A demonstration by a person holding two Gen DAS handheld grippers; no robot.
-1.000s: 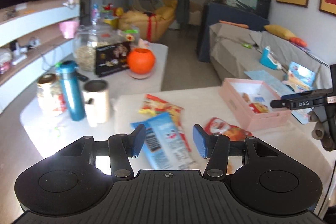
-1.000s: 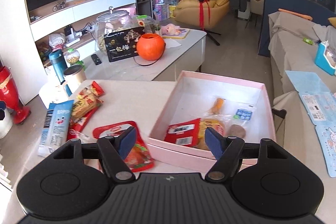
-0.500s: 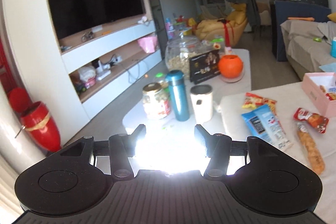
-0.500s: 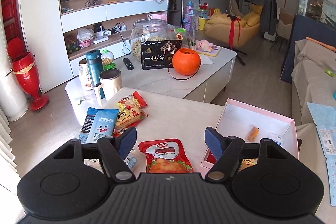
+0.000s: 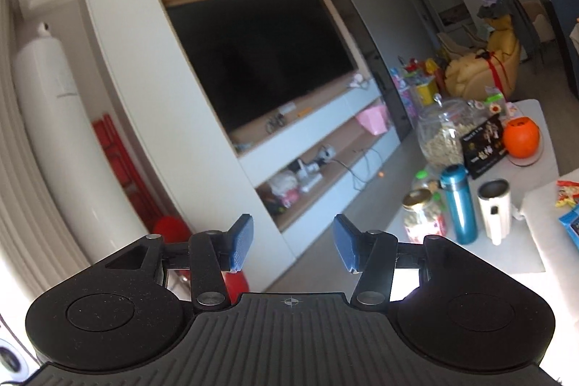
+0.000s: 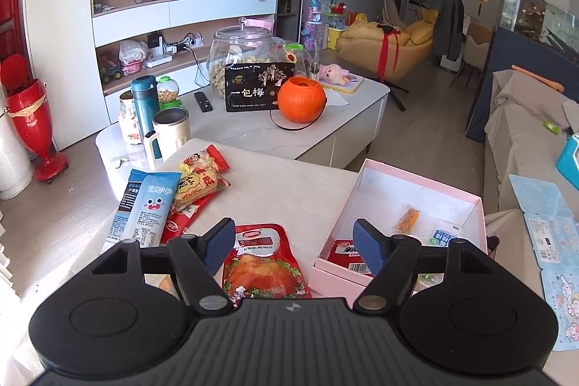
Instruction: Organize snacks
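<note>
In the right wrist view a pink box (image 6: 466,201) sits at the right of the pale table (image 6: 289,190) with a few snack packets inside. A red chicken-snack pouch (image 6: 266,259) lies just ahead of my right gripper (image 6: 295,248), which is open and empty above it. A blue snack bag (image 6: 144,208) and a yellow-red packet (image 6: 201,181) lie to the left. My left gripper (image 5: 293,243) is open and empty, turned toward the TV wall; only edges of the blue bag (image 5: 571,227) and a red-yellow packet (image 5: 568,194) show at far right.
A low marble table (image 6: 253,129) behind holds a teal bottle (image 6: 143,104), a cream mug (image 6: 170,132), a glass jar (image 6: 240,60), a black box (image 6: 258,87) and an orange pumpkin pot (image 6: 302,98). A red vase (image 6: 30,122) stands left. A covered sofa (image 6: 524,118) is at right.
My left gripper has swung far left, away from the snacks to face the TV wall. My right gripper has pulled back from the pink box and now hovers over the red pouch.
</note>
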